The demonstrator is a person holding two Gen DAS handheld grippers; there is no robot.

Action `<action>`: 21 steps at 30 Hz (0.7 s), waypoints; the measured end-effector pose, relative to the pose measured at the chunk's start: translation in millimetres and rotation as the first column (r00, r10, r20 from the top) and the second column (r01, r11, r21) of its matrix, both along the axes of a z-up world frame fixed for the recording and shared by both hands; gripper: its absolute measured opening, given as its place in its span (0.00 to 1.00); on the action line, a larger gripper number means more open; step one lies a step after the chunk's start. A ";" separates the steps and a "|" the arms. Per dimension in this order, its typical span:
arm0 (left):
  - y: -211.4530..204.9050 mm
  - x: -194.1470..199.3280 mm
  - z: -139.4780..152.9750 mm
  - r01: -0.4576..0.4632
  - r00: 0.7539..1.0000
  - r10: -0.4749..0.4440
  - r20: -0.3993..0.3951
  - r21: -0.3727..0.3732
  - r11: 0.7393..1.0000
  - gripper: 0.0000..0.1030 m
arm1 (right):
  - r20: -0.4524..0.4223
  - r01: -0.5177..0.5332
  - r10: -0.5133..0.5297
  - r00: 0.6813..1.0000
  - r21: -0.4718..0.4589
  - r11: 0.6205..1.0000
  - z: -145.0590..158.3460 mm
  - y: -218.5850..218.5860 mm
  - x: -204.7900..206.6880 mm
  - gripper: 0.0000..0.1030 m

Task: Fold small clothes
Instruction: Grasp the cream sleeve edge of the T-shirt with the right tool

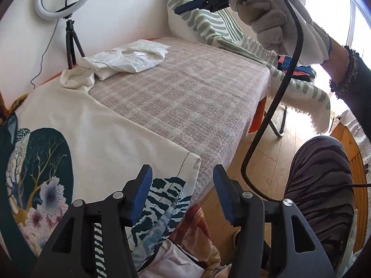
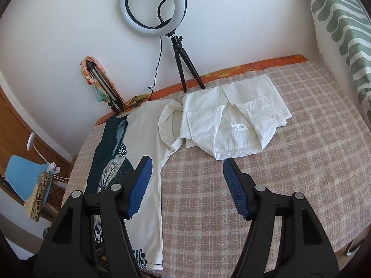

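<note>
The left wrist view looks along the bed (image 1: 176, 97) from its near corner; the right wrist view faces the wall. Both share the ring light (image 2: 153, 7).

A pink-and-cream checked woven blanket (image 2: 266, 185) looks coarse and fuzzy. The cream printed cotton T-shirt (image 2: 148, 143) is smooth and matt; the white crumpled woven shirt (image 2: 234, 120) looks crisp and creased. The left gripper (image 1: 183, 192) and the right gripper (image 2: 187, 185) are matt black plastic with ribbed blue rubbery pads (image 2: 140, 187) and shiny metal rivets. The white plastic ring light (image 2: 153, 7) is glossy. The honey-coloured wooden floor (image 1: 271, 153) has a light sheen.
</note>
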State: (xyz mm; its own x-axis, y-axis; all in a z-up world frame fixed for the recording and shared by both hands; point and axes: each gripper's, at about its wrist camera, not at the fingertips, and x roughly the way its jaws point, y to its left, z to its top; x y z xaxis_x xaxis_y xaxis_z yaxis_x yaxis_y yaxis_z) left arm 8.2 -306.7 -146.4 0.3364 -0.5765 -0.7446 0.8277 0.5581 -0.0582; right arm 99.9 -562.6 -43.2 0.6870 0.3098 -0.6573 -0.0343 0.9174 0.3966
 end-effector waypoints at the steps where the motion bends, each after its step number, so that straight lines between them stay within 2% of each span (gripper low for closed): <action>1: -4.8 0.0 -3.8 -0.007 1.000 0.007 0.007 0.012 1.000 0.52 | -0.006 -0.009 0.009 1.000 0.014 1.000 -4.3 -0.9 4.7 0.65; 3: -11.5 3.4 -10.7 -0.034 0.999 0.033 0.013 0.034 0.999 0.52 | -0.022 -0.030 0.031 0.999 0.042 0.999 -14.8 -0.2 17.0 0.65; 7: -11.1 11.3 -20.4 -0.072 0.997 0.072 -0.005 0.020 0.997 0.48 | -0.062 -0.073 0.079 0.995 0.089 0.993 -38.2 10.3 47.4 0.65; 8: -9.4 11.8 -20.2 -0.073 0.997 0.073 0.005 0.010 0.997 0.43 | -0.071 -0.085 0.093 0.993 0.107 0.991 -43.9 12.6 55.7 0.65; 10: -6.8 14.2 -20.0 -0.071 0.997 0.071 0.012 -0.003 0.997 0.25 | -0.090 -0.103 0.117 0.989 0.145 0.984 -55.0 17.4 72.5 0.65; 11: -4.7 16.5 -19.8 -0.074 0.997 0.074 0.005 -0.015 0.997 0.10 | -0.103 -0.112 0.129 0.986 0.160 0.981 -60.6 20.7 81.2 0.65; 12: -2.0 21.9 -19.2 -0.079 0.997 0.078 -0.024 -0.033 0.996 0.07 | -0.115 -0.122 0.142 0.983 0.166 0.979 -65.9 24.9 89.6 0.65; 16: 15.7 42.2 -16.0 -0.150 0.979 0.128 -0.161 -0.135 0.979 0.03 | -0.164 -0.159 0.183 0.969 0.151 0.976 -87.6 50.0 120.2 0.65; 21: 30.1 48.4 -11.3 -0.199 0.964 0.156 -0.216 -0.196 0.960 0.03 | -0.219 -0.195 0.206 0.954 0.075 0.978 -116.6 88.4 151.2 0.65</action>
